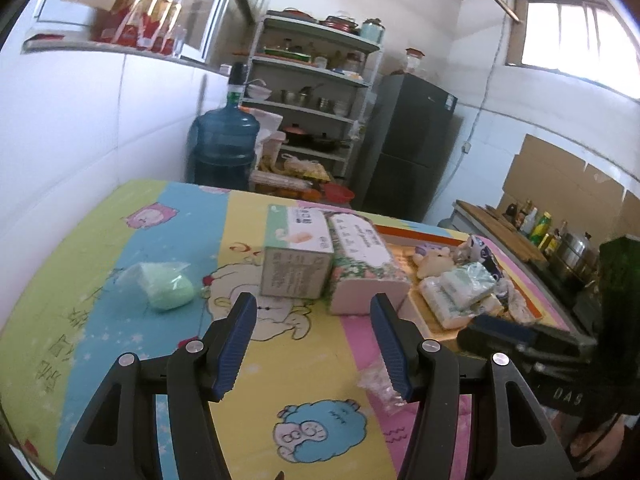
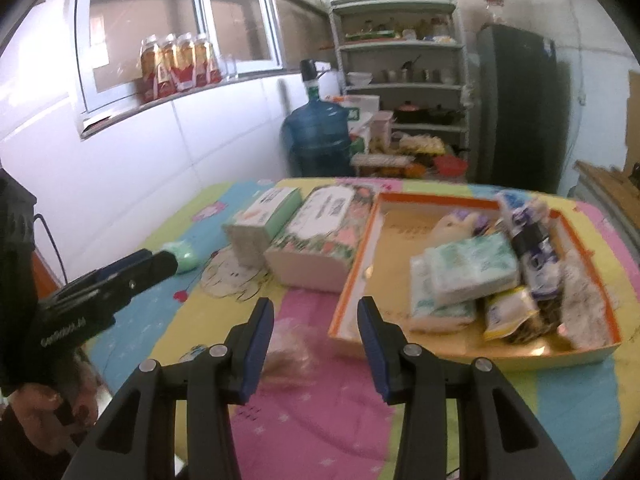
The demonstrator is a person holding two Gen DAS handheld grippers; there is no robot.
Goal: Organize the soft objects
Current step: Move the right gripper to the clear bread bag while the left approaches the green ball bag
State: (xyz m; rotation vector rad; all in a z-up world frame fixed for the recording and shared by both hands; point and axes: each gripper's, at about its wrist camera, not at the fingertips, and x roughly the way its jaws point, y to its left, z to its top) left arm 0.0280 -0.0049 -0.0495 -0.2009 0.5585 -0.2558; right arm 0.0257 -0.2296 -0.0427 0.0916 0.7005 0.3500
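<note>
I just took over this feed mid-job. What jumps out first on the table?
The bright cartoon tablecloth catches the eye first. On its right side sits the orange-rimmed box, piled with soft packs such as a pale green tissue pack. Left of the box two big tissue packs lie side by side, a green bagged lump lies alone further left, and both grippers, left gripper and right gripper, are open and empty.

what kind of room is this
Most likely a home kitchen: a shelf rack loaded with pots and bowls, a dark fridge, a big water jug with a pump, and a counter of sauce bottles.
</note>
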